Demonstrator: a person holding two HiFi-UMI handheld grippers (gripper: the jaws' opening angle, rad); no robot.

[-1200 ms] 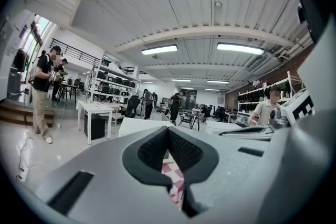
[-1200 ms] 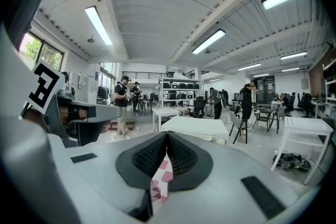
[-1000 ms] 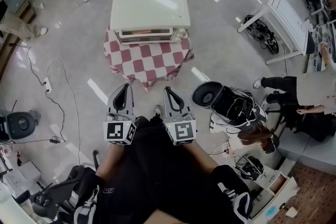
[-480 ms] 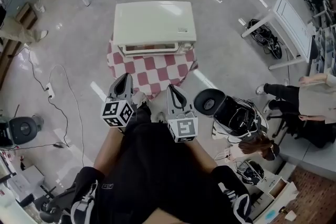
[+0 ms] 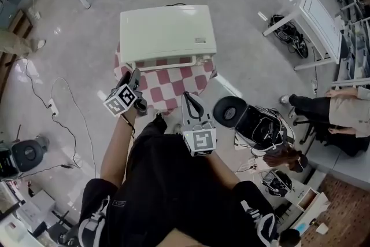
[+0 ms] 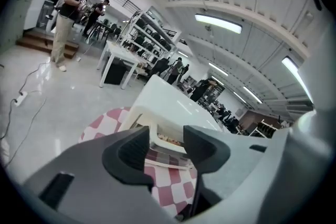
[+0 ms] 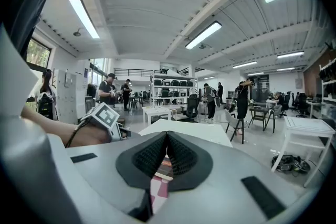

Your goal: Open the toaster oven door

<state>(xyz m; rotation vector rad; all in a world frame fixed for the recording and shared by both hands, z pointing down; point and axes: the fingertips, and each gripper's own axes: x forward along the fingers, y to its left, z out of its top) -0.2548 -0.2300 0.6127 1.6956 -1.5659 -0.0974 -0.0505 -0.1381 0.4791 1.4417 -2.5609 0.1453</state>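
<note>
A cream toaster oven (image 5: 167, 32) stands on a small table with a red-and-white checked cloth (image 5: 173, 83); its door faces me and is closed. My left gripper (image 5: 129, 78) hangs at the table's front left corner, short of the oven. Its jaws are opening, and nothing is between them. In the left gripper view the oven front (image 6: 167, 136) shows through the gap of the left gripper (image 6: 165, 147). My right gripper (image 5: 190, 99) stays lower, before the table's front edge, shut on nothing. The right gripper view shows the right gripper (image 7: 167, 150) with its pads together and the oven top (image 7: 197, 131) beyond.
A black round stool (image 5: 229, 111) and bags lie on the floor right of the table. White desks (image 5: 315, 17) stand at the right and far left. Cables (image 5: 55, 104) run over the floor at the left. A seated person (image 5: 341, 107) is at the right.
My left gripper has moved forward and left, up to the table's front left corner, and its jaws have parted. My right gripper has hardly moved. The oven door is unchanged.
</note>
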